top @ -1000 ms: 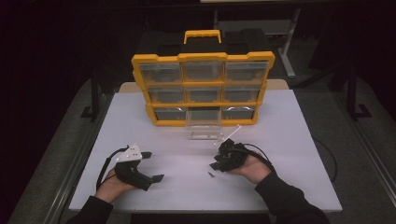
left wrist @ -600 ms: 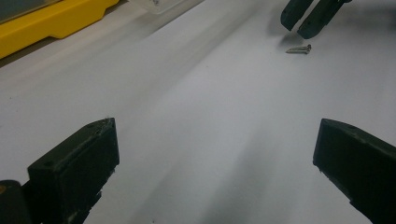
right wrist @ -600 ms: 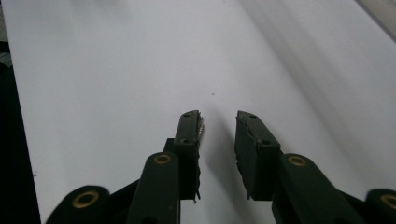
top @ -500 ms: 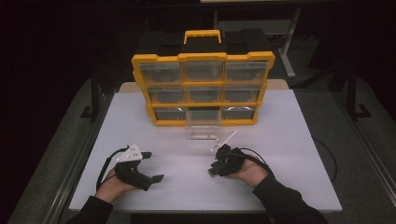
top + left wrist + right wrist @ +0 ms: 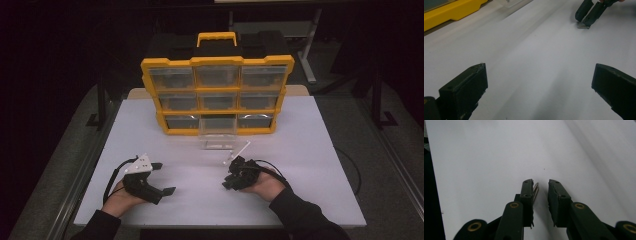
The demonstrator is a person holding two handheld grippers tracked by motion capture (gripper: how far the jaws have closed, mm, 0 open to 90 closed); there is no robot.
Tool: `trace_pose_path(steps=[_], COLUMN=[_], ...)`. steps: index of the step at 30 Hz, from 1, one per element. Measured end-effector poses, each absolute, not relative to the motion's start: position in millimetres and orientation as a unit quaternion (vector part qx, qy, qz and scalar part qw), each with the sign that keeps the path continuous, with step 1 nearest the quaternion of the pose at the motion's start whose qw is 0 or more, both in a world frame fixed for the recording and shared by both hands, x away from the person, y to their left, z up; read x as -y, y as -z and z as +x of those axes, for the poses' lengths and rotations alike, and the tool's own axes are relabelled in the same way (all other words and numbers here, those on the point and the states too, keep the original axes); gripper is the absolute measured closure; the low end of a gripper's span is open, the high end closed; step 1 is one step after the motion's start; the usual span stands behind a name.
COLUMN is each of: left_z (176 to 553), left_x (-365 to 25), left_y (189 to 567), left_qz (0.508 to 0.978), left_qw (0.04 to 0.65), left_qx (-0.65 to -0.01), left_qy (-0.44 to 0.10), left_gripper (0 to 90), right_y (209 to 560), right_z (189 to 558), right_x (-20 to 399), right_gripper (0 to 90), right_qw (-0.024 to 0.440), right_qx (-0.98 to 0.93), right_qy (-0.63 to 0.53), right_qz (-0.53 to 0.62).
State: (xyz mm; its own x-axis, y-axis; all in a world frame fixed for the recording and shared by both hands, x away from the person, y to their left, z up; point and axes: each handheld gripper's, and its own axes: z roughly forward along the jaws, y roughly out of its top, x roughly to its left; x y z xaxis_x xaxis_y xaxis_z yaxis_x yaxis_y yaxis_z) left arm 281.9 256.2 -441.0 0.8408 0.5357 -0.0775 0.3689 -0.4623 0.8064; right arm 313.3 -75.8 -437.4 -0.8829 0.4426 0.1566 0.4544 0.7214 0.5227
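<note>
**Right tongs closing around a screw**

Right tongs [image 5: 541,185] sit low on the white tabletop [image 5: 300,150], jaws narrow and just been closing. A screw [image 5: 535,191] lies between them, against the left jaw, gap to the other; not yet pinched. Left tongs [image 5: 539,82] rest well apart from it, jaws wide, nothing between. Beyond both tongs stands a yellow organizer [image 5: 217,95], one clear drawer [image 5: 217,136] pulled out.

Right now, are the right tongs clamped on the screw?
Not clamped: the right tongs have just been closing, with the screw beside one jaw and a gap remaining.
</note>
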Motion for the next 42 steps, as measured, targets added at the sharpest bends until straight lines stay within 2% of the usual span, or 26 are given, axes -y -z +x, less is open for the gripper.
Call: trace_pose_path(steps=[27, 42], left_z=[282.1, 282.6], left_x=[-255.9, -256.0], left_y=[441.4, 441.3], left_qz=[0.85, 0.85], left_qw=[0.445, 0.445], left_qx=[-0.266, -0.267], left_qy=[-0.092, -0.09], left_gripper=[0.0, 0.0], right_y=[439.3, 436.6], right_z=[314.7, 316.2], right_x=[76.5, 78.4], right_gripper=[85.8, 85.9], right_qw=[-0.005, -0.009], right_qx=[0.932, 0.933], right_qy=[0.275, 0.275], right_qz=[-0.237, -0.232])
